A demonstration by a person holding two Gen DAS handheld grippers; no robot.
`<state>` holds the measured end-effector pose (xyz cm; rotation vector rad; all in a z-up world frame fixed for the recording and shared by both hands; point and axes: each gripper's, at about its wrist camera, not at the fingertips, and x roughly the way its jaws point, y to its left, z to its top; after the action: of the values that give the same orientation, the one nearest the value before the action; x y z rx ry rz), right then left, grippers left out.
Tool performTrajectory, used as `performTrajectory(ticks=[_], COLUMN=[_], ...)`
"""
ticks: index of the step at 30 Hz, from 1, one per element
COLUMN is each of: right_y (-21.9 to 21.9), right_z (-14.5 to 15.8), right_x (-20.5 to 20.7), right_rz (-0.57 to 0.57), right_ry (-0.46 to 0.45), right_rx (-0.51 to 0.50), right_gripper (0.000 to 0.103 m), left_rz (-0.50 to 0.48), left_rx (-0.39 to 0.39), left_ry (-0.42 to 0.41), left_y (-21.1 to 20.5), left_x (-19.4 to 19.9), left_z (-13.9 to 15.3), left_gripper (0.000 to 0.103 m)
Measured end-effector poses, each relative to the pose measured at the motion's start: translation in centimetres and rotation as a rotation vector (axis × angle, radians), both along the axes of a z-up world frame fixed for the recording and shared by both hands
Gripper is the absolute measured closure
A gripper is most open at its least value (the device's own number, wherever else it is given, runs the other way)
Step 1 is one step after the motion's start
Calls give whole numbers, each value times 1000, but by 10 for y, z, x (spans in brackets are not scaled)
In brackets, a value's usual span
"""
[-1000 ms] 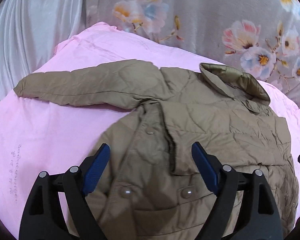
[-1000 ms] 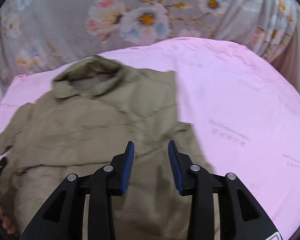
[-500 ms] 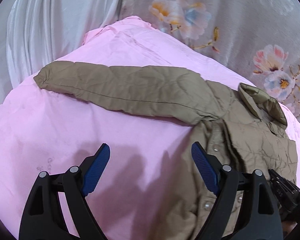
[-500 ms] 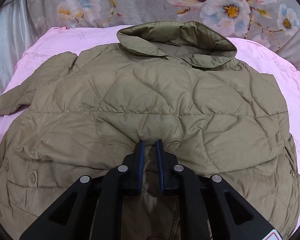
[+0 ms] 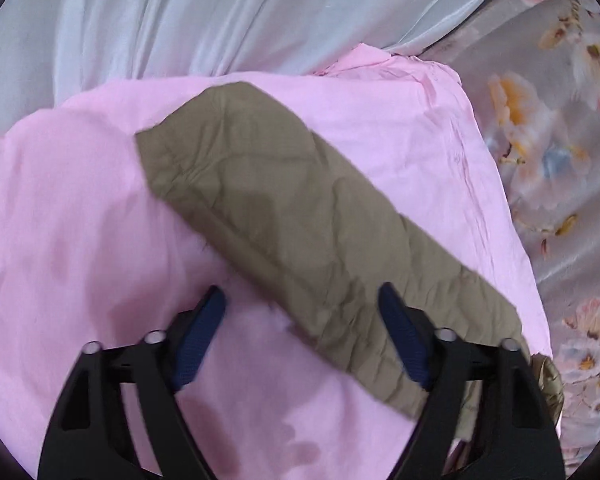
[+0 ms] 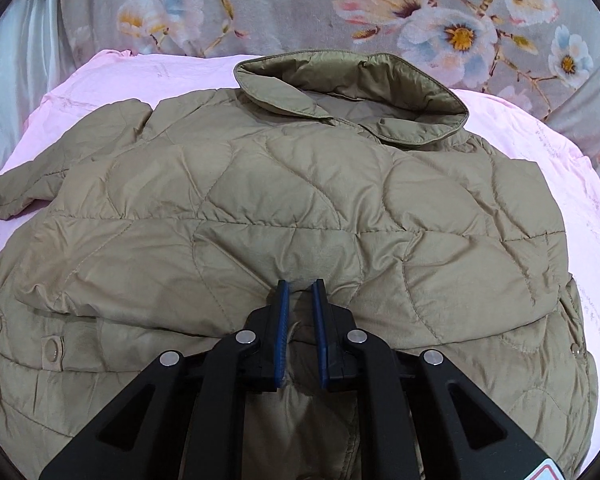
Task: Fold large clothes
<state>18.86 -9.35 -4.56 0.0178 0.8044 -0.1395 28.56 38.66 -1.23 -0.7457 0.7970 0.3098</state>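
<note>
My right gripper [image 6: 300,285], black with blue pads, is nearly closed, pinching a fold of the olive-green quilted jacket [image 6: 292,208]. The jacket lies flat on the pink sheet [image 6: 548,152], its long axis running away from me, collar [image 6: 352,92] pointing to the far side toward the grey floral fabric [image 6: 300,4]. My left gripper [image 5: 300,300] is wide open and holds nothing. Its right finger [image 5: 404,344] sits over the jacket's sleeve [image 5: 300,216], its left over bare pink sheet. The sleeve runs diagonally, cuff [image 5: 168,156] pointing far-left toward pale grey curtain fabric [image 5: 180,20].
</note>
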Motion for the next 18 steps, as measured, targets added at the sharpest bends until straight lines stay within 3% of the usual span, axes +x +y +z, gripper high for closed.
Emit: performTrajectory(ticks=[1,2,3,5,10,15,18], right_y=[2,3,4,4,2,-5,-23], right_z=[0,0,0,0,0,5,22], right_x=[0,1,0,0,1,-4,-33], right_rz=[-3,-7,-10,-14,-21,-36,-81], right_ry=[0,0,-1,-2,-6,-33,-88], right_rx=[-12,-21,-27,-31,-16,35,124], right_gripper=[92,91,91,91,91,90,81], left_rz=[-38,-55,-70,-109,-213,-395,-550], left_rx=[-19,-18,-8,47,197,333,383], left_ry=[1,16,24,17,-108,-275,-356], left_y=[-1,-5,-8,-21,-77,-175,-250], left_x=[9,14,20,28,22,-11,-39], left_z=[2,4,7,23,88,164,197], left_gripper=[59,79,91,97,100,101,101])
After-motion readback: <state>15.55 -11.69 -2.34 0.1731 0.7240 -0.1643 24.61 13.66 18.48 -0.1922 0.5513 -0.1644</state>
